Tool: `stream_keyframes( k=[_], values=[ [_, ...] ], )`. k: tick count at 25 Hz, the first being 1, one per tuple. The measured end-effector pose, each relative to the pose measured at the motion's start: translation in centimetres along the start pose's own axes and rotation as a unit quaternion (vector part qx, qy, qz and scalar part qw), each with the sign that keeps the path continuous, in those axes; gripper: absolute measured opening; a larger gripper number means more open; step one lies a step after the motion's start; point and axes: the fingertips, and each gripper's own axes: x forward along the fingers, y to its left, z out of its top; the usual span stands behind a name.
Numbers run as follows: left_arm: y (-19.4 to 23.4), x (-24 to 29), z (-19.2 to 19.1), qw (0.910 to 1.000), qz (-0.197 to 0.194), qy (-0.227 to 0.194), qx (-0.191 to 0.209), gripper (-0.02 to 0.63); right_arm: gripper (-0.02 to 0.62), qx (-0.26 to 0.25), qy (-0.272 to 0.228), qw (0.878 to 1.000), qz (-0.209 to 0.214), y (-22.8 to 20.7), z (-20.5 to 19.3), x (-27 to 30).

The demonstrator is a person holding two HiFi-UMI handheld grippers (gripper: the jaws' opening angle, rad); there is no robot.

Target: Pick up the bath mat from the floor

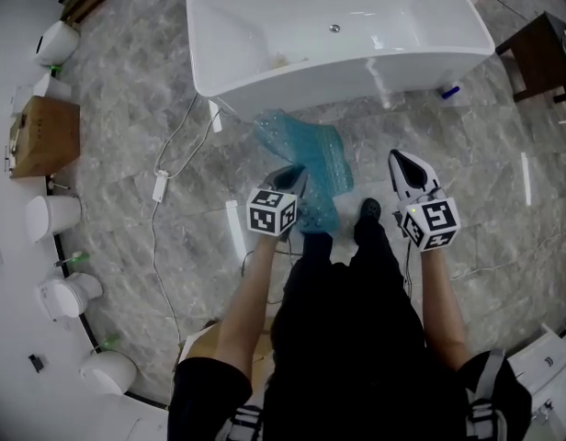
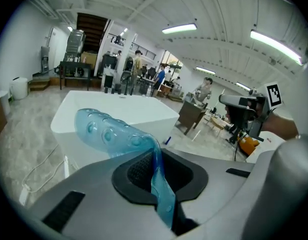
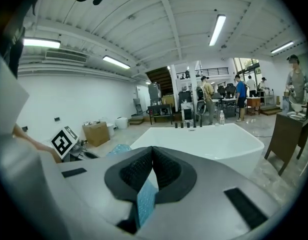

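The bath mat (image 1: 306,154) is translucent blue with round bubbles. It hangs in front of the white bathtub (image 1: 338,35), pinched near one edge by my left gripper (image 1: 297,173), which is shut on it. In the left gripper view the mat (image 2: 111,131) comes up out of the closed pads (image 2: 141,166) of that gripper (image 2: 155,151) and curls over to the left. My right gripper (image 1: 400,161) is to the right of the mat and apart from it. Its jaws (image 3: 152,151) meet at the tip. A small blue patch shows in the gap behind its pads; what it is cannot be told.
A white cable (image 1: 164,182) trails over the marble floor left of the mat. A cardboard box (image 1: 44,136) and white fixtures (image 1: 53,214) line the left wall. A dark table (image 1: 545,53) stands at the far right. The person's shoes (image 1: 367,211) are just below the mat.
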Motion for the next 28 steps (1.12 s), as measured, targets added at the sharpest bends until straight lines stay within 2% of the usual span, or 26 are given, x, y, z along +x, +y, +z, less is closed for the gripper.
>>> stream_keyframes(
  k=[4,7,12,16,21,25,28],
  values=[
    [-0.1,-3.0,3.0,0.9991,0.002,-0.038,0.019,0.038,0.012,-0.009,-0.029,0.999,0.010,1.9,2.7,0.1],
    [-0.3,-5.2,4.8,0.9971,-0.001,-0.058,0.050,0.038,0.012,-0.018,-0.045,0.999,0.016,3.7,4.6,0.6],
    [-0.7,-10.2,9.8,0.9878,-0.005,-0.128,0.089,0.039,0.012,-0.041,-0.076,0.996,0.031,7.1,9.0,1.5],
    [0.3,-15.3,14.8,0.9748,0.013,-0.197,0.104,0.040,0.012,-0.063,-0.099,0.992,0.043,9.9,12.6,2.4],
    [1.4,-22.2,19.8,0.9510,0.056,-0.270,0.140,0.041,0.012,-0.079,-0.136,0.986,0.049,12.1,16.9,2.9],
    [1.9,-26.6,22.8,0.9314,0.090,-0.308,0.172,0.043,0.012,-0.088,-0.162,0.981,0.061,13.3,20.2,3.2],
    [2.0,-28.7,24.3,0.9221,0.110,-0.318,0.191,0.043,0.012,-0.093,-0.178,0.976,0.083,14.6,22.1,3.0]
  ],
)
